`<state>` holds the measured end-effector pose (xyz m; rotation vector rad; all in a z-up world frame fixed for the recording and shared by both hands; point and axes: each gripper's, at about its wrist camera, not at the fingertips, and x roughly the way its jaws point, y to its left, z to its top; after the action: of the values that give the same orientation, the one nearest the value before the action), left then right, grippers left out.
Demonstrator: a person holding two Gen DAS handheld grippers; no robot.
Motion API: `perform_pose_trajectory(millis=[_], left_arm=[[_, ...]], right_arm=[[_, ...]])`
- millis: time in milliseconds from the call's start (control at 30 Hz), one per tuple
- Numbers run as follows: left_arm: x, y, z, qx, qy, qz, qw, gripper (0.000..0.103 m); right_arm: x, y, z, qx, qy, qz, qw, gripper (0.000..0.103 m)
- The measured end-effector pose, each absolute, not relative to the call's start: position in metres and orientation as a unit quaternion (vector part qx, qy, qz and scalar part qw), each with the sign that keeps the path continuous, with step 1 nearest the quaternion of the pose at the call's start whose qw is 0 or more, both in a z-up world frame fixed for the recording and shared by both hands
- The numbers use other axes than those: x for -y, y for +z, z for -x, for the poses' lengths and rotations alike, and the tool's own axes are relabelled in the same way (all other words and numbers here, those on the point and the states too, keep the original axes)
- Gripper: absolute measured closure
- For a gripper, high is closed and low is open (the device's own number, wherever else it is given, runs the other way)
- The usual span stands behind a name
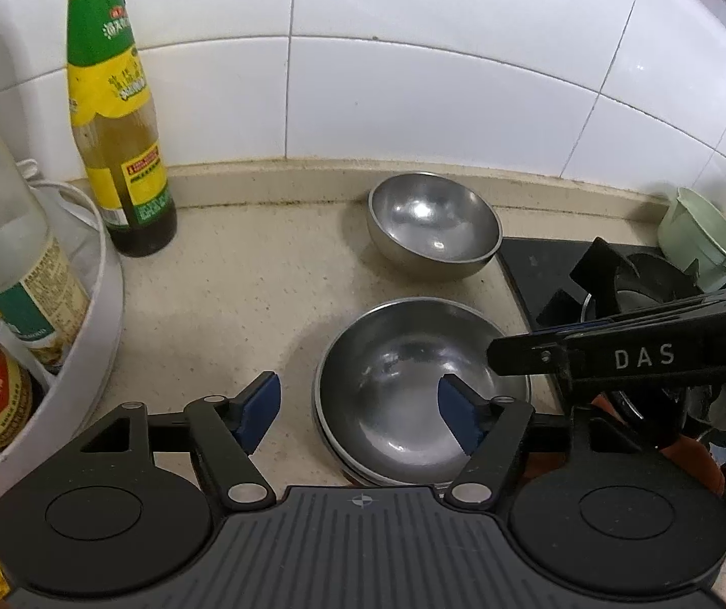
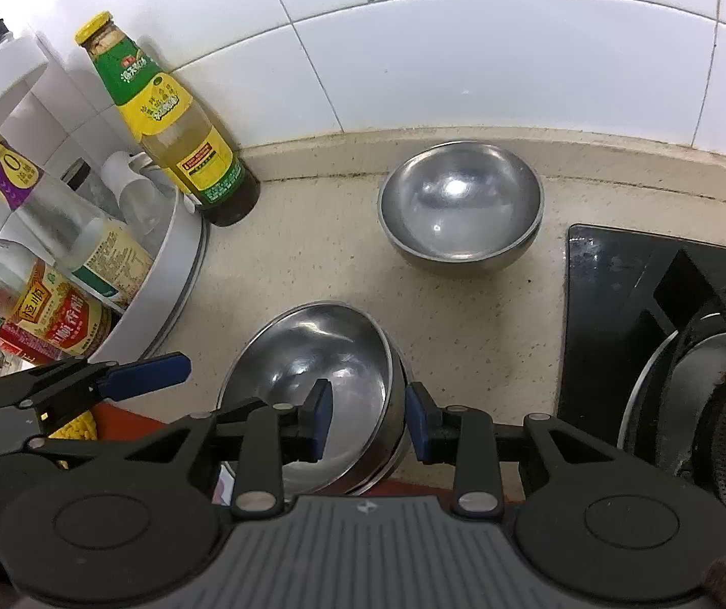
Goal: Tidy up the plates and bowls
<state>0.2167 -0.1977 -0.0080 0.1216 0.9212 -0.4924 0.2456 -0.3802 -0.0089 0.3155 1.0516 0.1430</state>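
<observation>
A stack of nested steel bowls (image 1: pixel 421 385) (image 2: pixel 312 380) sits near the counter's front edge. A single steel bowl (image 1: pixel 431 223) (image 2: pixel 459 205) stands behind it by the tiled wall. My left gripper (image 1: pixel 360 413) is open; its left finger is over bare counter, its right finger over the stack's inside. My right gripper (image 2: pixel 368 421) is open, with its jaws straddling the stack's right rim, one pad inside and one outside. It shows in the left wrist view (image 1: pixel 591 355) coming in from the right.
A green-and-yellow sauce bottle (image 1: pixel 114 116) (image 2: pixel 170 116) stands by the wall at left. A white round rack (image 1: pixel 89 304) (image 2: pixel 160 294) holds several condiment bottles. A black gas hob (image 2: pixel 667 355) (image 1: pixel 612 284) lies to the right, with a green cup (image 1: pixel 698 238) beyond it.
</observation>
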Motion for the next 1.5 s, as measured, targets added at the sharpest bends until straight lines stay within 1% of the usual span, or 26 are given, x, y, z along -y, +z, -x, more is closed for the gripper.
perform_pose_trajectory(millis=[167, 300, 633, 733, 1100, 1500], left_arm=[[0.198, -0.001, -0.214, -0.429, -0.233, -0.063, 0.870, 0.027], [0.201, 0.005, -0.213, -0.416, -0.231, -0.072, 0.877, 0.023], [0.212, 0.014, -0.229, -0.398, -0.224, -0.094, 0.885, 0.019], [0.216, 0.014, -0.234, -0.395, -0.223, -0.101, 0.886, 0.019], [0.233, 0.011, -0.260, -0.389, -0.221, -0.130, 0.885, 0.019], [0.256, -0.005, -0.301, -0.401, -0.221, -0.157, 0.875, 0.018]], right_arm=[[0.387, -0.006, -0.243, -0.495, 0.062, -0.154, 0.853, 0.074], [0.391, -0.004, -0.241, -0.491, 0.058, -0.158, 0.855, 0.073], [0.406, -0.002, -0.242, -0.483, 0.041, -0.174, 0.857, 0.071], [0.411, -0.001, -0.246, -0.479, 0.036, -0.176, 0.859, 0.068], [0.427, -0.006, -0.265, -0.475, 0.025, -0.184, 0.860, 0.068], [0.444, -0.016, -0.307, -0.473, 0.006, -0.197, 0.859, 0.067]])
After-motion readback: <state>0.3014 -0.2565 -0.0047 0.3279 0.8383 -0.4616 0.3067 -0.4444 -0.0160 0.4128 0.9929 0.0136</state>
